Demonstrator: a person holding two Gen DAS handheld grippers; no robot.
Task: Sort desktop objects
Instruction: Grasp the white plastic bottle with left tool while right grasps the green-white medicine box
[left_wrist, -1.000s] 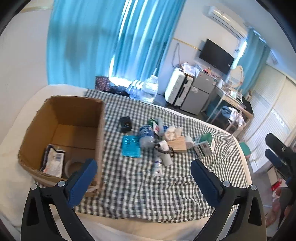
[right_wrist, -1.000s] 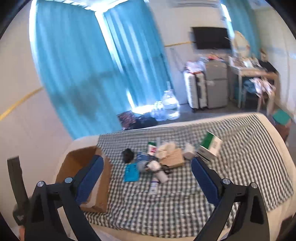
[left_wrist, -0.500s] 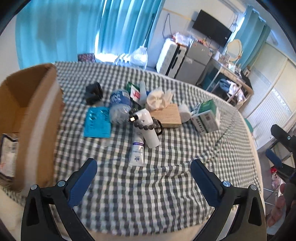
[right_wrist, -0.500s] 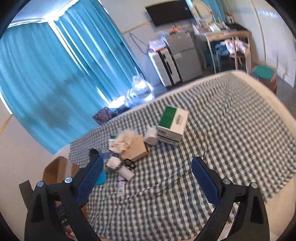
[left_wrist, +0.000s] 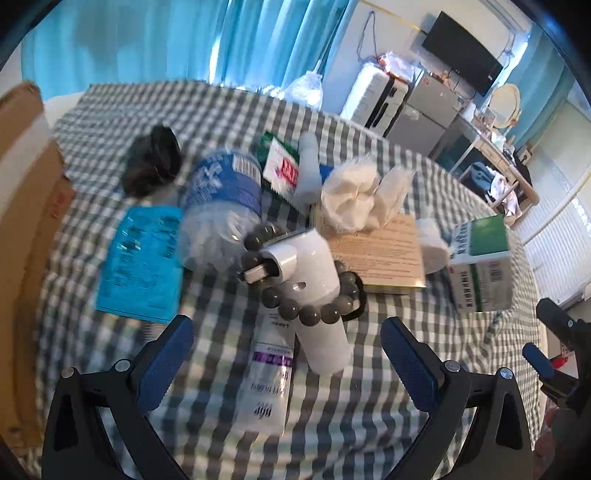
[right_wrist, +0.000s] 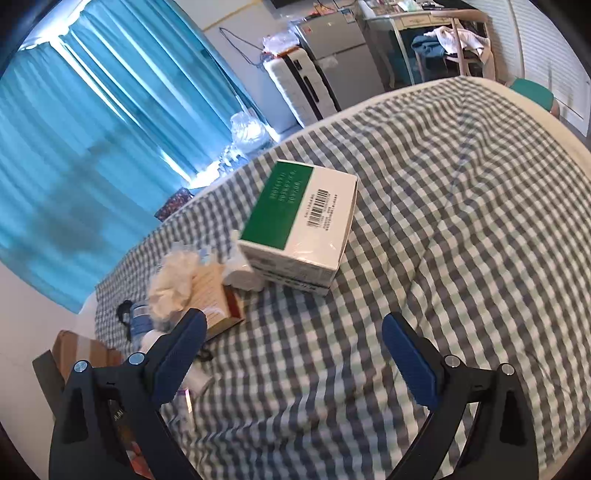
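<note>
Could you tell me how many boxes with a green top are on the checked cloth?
1. The green-topped box lies at the right end of the clutter, beside a white roll next to the tissue pack. Others may be hidden under the pile.

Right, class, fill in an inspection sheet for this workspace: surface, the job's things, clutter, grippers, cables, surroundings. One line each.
Surface: checked cloth, wrinkled, covering the top.
Job's things: white bottle lying down with a bead bracelet looped round it; tube; water bottle; blue packet; tissue pack; green and white box; cardboard box at the left edge.
Clutter: small black item, blurred.
Grippers: left hand-held gripper open over the tube; right hand-held gripper open, short of the green and white box.
Cables: nothing seen on the cloth.
Surroundings: blue curtains, suitcase, television.
</note>
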